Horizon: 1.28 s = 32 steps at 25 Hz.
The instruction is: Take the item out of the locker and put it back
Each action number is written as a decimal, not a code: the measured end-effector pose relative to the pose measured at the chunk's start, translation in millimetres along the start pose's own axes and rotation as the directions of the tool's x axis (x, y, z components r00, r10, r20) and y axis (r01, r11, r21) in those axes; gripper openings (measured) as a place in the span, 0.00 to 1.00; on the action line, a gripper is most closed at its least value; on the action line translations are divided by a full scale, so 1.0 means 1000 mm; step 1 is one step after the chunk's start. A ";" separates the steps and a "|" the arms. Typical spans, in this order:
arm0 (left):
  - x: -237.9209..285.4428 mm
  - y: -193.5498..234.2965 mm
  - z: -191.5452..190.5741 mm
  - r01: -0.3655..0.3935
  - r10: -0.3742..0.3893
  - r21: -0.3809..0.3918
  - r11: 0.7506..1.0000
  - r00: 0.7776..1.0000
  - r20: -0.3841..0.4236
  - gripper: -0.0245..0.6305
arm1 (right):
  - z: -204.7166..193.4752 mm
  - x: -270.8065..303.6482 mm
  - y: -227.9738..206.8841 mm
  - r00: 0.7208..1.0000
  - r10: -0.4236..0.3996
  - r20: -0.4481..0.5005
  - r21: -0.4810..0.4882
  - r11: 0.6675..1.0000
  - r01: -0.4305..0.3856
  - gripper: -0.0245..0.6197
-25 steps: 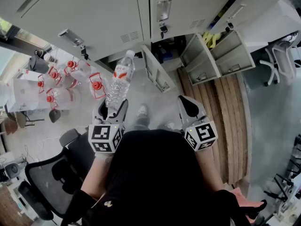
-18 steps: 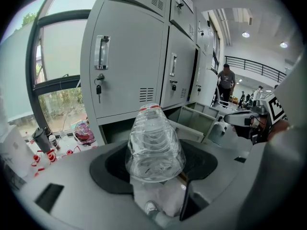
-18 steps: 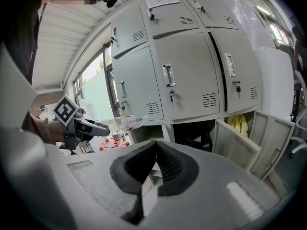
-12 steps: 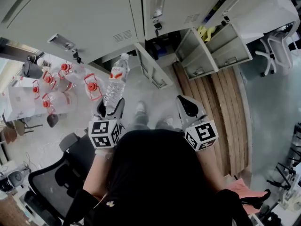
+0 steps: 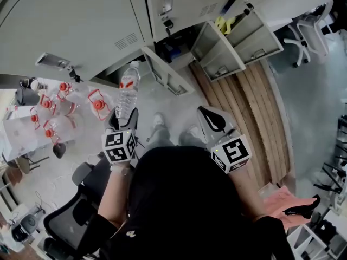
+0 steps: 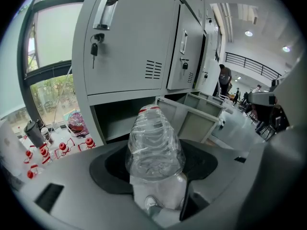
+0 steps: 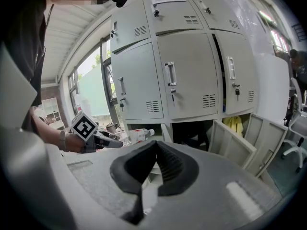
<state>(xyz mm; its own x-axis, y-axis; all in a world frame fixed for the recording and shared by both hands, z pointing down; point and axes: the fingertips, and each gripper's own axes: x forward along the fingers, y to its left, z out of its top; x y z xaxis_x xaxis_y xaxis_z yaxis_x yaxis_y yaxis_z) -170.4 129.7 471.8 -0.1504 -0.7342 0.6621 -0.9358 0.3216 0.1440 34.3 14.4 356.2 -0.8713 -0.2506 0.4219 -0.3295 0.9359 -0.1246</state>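
A clear plastic water bottle (image 5: 126,91) with a red label and cap is clamped at its base in my left gripper (image 5: 124,117). It points toward the grey lockers (image 5: 81,31). In the left gripper view the bottle (image 6: 154,145) fills the middle, aimed at an open bottom compartment (image 6: 120,123) whose door (image 6: 192,121) hangs open. My right gripper (image 5: 212,121) is shut with nothing in it, its pads touching (image 7: 156,150). It hangs to the right, facing another open bottom compartment (image 7: 192,135). The right gripper view also shows the left gripper (image 7: 98,138) and bottle (image 7: 139,135).
Large water jugs with red caps (image 5: 54,107) stand on the floor at the left. A black office chair (image 5: 76,199) is behind my left arm. Open locker doors (image 5: 217,53) jut out above a wooden platform (image 5: 255,107). Something yellow (image 5: 222,23) lies in one open compartment.
My left gripper and the bottle have sunk lower and drifted left in the head view. The lockers have slid up and left in that view. The right gripper has barely moved.
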 end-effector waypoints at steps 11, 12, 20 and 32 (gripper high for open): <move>0.054 0.036 -0.012 -0.001 0.001 0.016 1.000 1.000 -0.029 0.48 | 0.005 0.010 0.015 0.998 -0.059 -0.016 -0.017 0.998 0.059 0.03; 0.059 0.040 -0.013 -0.003 0.004 0.015 1.000 1.000 -0.029 0.48 | 0.002 0.010 0.016 0.998 -0.067 -0.021 -0.014 0.998 0.066 0.03; 0.100 0.066 -0.015 -0.025 0.026 0.012 1.000 0.999 -0.026 0.48 | -0.016 0.004 0.019 0.989 -0.135 -0.060 0.026 0.990 0.137 0.03; 0.160 0.092 -0.017 -0.075 0.074 -0.029 0.997 0.997 -0.026 0.48 | -0.030 0.007 0.027 0.975 -0.182 -0.129 0.081 0.978 0.193 0.03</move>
<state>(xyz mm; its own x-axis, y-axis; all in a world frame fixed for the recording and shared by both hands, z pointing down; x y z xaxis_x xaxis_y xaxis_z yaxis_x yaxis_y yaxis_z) -275.2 52.2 603.1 -0.2112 -0.6925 0.6898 -0.9123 0.3930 0.1152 30.5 45.1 382.6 -0.7426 -0.3824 0.5498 -0.5198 0.8467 -0.1132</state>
